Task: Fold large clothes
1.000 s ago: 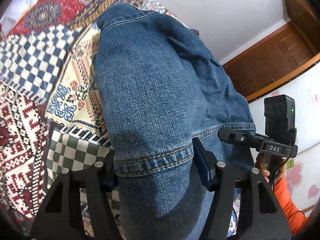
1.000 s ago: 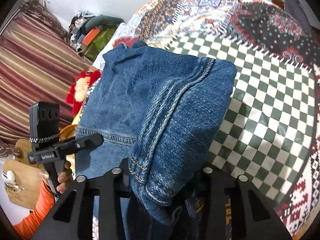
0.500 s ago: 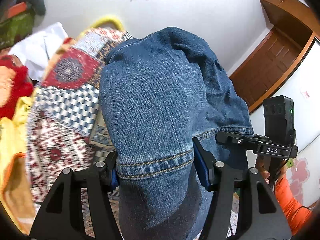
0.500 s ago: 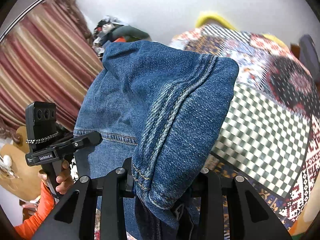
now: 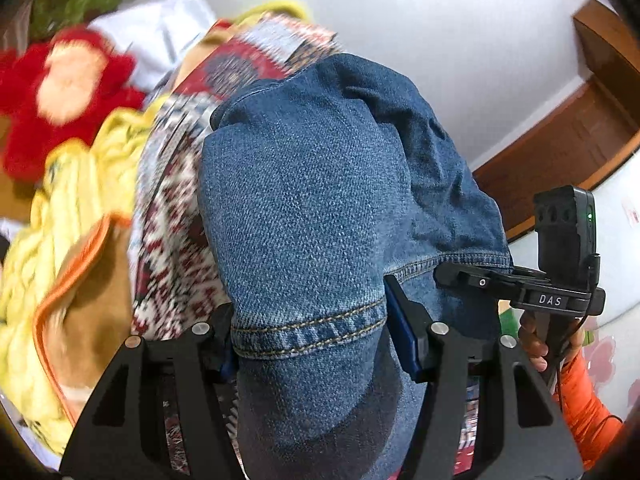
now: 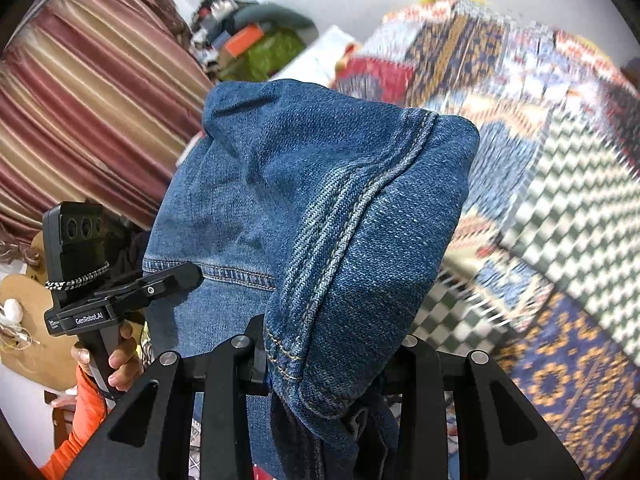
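Blue denim jeans (image 5: 320, 208) fill the middle of both wrist views, lifted off the patchwork bed cover (image 6: 560, 160). My left gripper (image 5: 316, 340) is shut on a thick folded hem of the jeans, the cloth bulging forward over its fingers. My right gripper (image 6: 332, 360) is shut on another bunched edge of the jeans (image 6: 340, 220) with a stitched seam running up it. Each view also shows the other gripper: the right one (image 5: 560, 276) at the right edge, the left one (image 6: 120, 292) at the left, each held by a hand in an orange sleeve.
A red plush toy (image 5: 68, 92) and yellow cloth (image 5: 52, 216) lie left of the bed cover (image 5: 172, 240). A striped curtain (image 6: 88, 120) hangs at the left, with clutter (image 6: 248, 40) against the white wall. A wooden door (image 5: 572, 148) stands at the right.
Both grippers have swung sideways and slightly up with the jeans in their grip. The bed cover has slid across the views; the plush toy and yellow cloth have come into the left wrist view.
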Available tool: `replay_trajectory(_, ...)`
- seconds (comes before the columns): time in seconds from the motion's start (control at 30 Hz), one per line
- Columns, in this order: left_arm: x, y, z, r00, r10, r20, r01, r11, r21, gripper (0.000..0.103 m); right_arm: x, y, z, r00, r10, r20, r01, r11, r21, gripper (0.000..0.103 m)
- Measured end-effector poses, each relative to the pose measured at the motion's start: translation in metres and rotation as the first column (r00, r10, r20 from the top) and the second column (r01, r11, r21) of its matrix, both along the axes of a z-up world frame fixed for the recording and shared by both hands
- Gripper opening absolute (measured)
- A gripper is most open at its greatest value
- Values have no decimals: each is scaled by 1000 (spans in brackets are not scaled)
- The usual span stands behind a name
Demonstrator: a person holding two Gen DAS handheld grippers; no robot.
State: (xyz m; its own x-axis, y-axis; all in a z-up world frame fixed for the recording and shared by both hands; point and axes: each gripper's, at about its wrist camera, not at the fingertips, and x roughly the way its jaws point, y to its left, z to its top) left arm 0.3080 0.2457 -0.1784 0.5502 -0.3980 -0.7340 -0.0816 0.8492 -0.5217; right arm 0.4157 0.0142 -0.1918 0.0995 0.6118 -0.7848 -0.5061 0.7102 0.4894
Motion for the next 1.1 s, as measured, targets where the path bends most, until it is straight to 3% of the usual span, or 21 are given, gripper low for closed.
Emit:
replay_trajectory(0.23,10,30,-75,989,40,-146,-54,994,-96,61,18,30,-55,998,20,-59,-24,997,-77,32)
replay_trajectory(0.33,14,35,-96,985,44,-169,-65,991,-119,63,25,35,-70,997,26,-68,-33,995,-97,32)
replay_trajectory(0.47,9,35,-104,987,47,-154,-64,992,-108,69,36,32,-85,995,39,-93,-48,995,-92,46)
replay_trajectory(0.53,3,31,-101,989,46,-143,-56,996,-69,71,37,25,-90,993,53,-106,-62,994,-90,56)
replay_trajectory(0.7,-15,16,-81,991,59,-118,-48,995,90,72,21,10,-79,997,46,-54,-52,992,-113,59)
replay_trajectory(0.8,-31,2,-64,993,63,-97,-41,977,211,72,9,0,-66,999,50,16,-47,989,-140,62)
replay_trajectory(0.87,-42,-9,-55,994,55,-93,-30,968,248,72,0,-6,-63,998,57,27,-52,984,-173,70)
replay_trajectory(0.97,-59,-25,-46,996,30,-79,-6,957,291,72,-16,-16,-62,994,82,65,-67,976,-208,73)
replay_trajectory(1.1,-78,-52,-50,997,4,-76,27,913,406,75,-38,-39,-57,990,88,113,-61,973,-222,76)
